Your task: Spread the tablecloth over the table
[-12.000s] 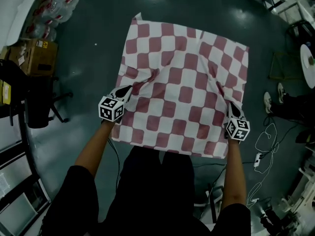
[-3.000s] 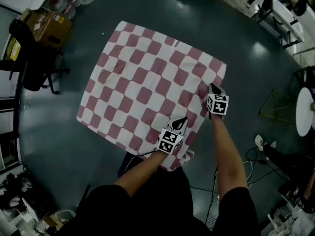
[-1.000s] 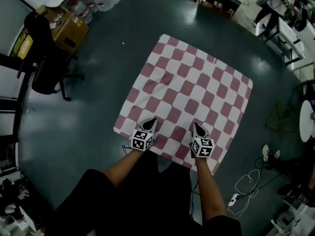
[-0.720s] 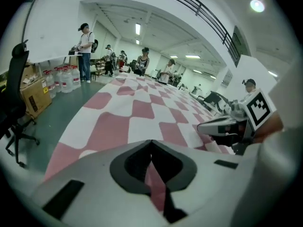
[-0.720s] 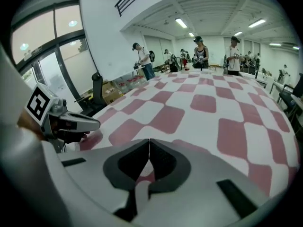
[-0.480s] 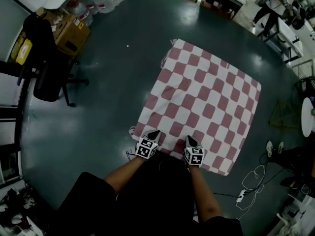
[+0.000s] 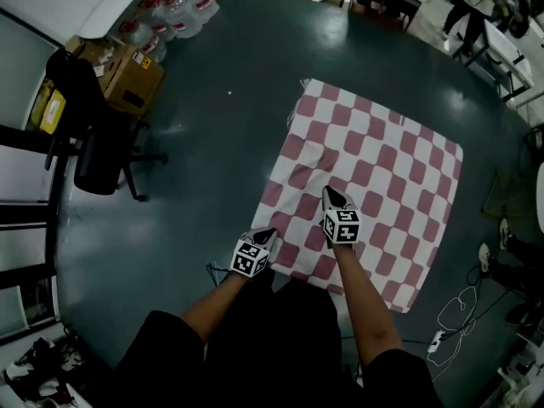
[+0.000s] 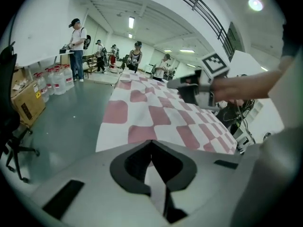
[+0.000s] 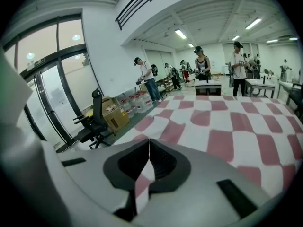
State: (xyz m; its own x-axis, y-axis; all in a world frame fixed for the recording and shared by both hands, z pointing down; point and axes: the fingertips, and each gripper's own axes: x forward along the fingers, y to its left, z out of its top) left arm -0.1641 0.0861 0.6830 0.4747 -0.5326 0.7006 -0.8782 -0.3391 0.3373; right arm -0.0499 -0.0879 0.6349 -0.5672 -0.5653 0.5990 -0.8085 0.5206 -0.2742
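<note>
While the tablecloth [image 7: 384,167] is kept pinched by the left gripper [image 7: 265,233], the closed right gripper [image 7: 328,194] has been moved further inward.

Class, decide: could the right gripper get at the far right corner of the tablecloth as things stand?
Probably not from here. Nothing lies on the tablecloth in between, but the right gripper is over its near side and the corner lies well beyond.

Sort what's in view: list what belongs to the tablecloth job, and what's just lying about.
Job in hand:
tablecloth
left hand-held gripper, shut on it
right hand-held gripper, shut on it

Lying about:
office chair
cardboard box
water bottles
</note>
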